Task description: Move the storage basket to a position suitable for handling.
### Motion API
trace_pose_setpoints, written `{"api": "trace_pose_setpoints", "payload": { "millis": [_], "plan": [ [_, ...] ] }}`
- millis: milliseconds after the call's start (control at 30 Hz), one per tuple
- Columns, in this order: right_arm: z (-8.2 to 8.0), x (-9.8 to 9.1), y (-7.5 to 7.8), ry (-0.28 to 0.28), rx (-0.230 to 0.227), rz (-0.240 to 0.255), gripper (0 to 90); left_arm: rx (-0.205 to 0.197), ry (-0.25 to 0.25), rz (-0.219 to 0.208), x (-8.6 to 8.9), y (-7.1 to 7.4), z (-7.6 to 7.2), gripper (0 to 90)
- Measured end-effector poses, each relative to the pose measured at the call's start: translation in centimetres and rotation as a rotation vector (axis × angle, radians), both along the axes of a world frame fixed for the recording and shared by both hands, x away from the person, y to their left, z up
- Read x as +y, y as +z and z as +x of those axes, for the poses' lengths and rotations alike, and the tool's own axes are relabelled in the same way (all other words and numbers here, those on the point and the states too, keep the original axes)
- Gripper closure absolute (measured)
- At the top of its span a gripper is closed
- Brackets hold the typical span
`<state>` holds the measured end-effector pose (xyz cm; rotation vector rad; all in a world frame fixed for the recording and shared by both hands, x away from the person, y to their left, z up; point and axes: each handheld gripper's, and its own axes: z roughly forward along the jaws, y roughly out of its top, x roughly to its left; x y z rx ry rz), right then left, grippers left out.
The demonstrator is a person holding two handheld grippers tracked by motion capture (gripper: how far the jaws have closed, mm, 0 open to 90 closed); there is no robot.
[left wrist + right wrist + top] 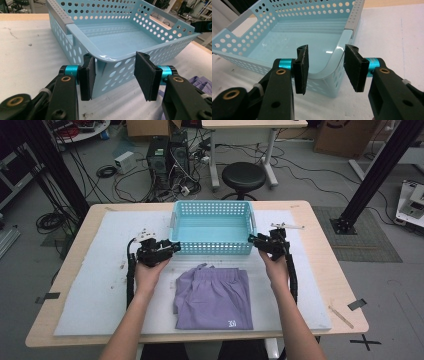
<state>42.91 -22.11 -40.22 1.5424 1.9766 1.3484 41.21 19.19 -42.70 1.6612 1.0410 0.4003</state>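
A light blue perforated basket (212, 248) stands empty at the back middle of the white mat. My left gripper (172, 247) is at its near left corner. In the left gripper view the jaws (116, 75) straddle that rounded corner of the basket (82, 28), and a gap shows beside the pads. My right gripper (252, 239) is at the near right corner. There its jaws (328, 68) stand either side of the corner rim of the basket (287, 42), one pad over the inside, one outside the wall, neither pressing. A folded purple garment (212, 300) lies in front of the basket, and its edge (200, 83) shows beside my left gripper.
The white mat (100, 285) covers most of the wooden table (330, 270). A strip of black tape (356, 304) lies near the table's right edge. Behind the table stand a black stool (243, 175) and a computer tower (167, 157) among loose cables on the floor.
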Motion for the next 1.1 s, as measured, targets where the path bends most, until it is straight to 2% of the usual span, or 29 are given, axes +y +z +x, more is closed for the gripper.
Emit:
{"api": "trace_pose_setpoints", "payload": {
  "millis": [100,167,300,433,467,600,633,667,767,867,967,1000,1100],
  "plan": [
    [-0.3,0.1,0.2,0.002,-0.01,-0.01,51.8,-0.006,0.007,0.037,-0.2,0.2,-0.4,48.6],
    [-0.8,0.3,0.3,-0.007,-0.022,-0.029,46.5,-0.012,0.012,0.033,-0.1,0.2,-0.9,45.5],
    [-2.3,0.3,0.4,-0.003,-0.058,-0.064,42.9,-0.025,0.01,0.043,0.4,-0.1,-2.1,42.2],
    [-3.5,-0.2,0.1,0.009,-0.074,-0.069,42.2,-0.025,0.006,0.039,1.1,-0.1,-2.7,40.3],
    [-3.6,-0.3,0.0,0.01,-0.073,-0.062,42.2,-0.026,0.009,0.024,1.3,-0.1,-2.7,40.2],
    [-3.2,-0.7,-0.3,0.016,-0.061,-0.023,42.0,-0.04,0.014,-0.031,1.5,0.0,-2.1,39.5],
    [-3.0,-0.8,-0.4,0.018,-0.055,-0.015,42.0,-0.046,0.017,-0.032,1.5,-0.1,-2.0,39.6],
    [-2.8,-0.7,-0.5,0.017,-0.05,-0.014,41.8,-0.055,0.023,-0.029,1.4,-0.2,-1.8,39.6],
    [-2.3,-0.5,-0.7,0.024,-0.034,-0.022,41.3,-0.023,0.001,-0.026,0.9,-0.3,-1.1,39.5],
    [-1.8,-0.2,-0.7,0.032,-0.029,-0.027,41.6,-0.025,-0.013,-0.002,0.1,0.1,-0.5,38.9],
    [-1.2,0.3,-0.7,0.056,-0.001,-0.043,41.7,-0.021,-0.017,0.011,-0.5,-0.3,-0.1,39.3],
    [-1.0,0.5,-0.7,0.07,0.001,-0.043,43.9,-0.014,-0.023,0.011,-0.6,-0.4,0.0,40.1],
    [-1.0,0.9,-0.7,0.074,0.001,-0.054,42.5,-0.011,-0.018,0.019,-0.5,-0.5,-0.1,42.4]
  ]
}}
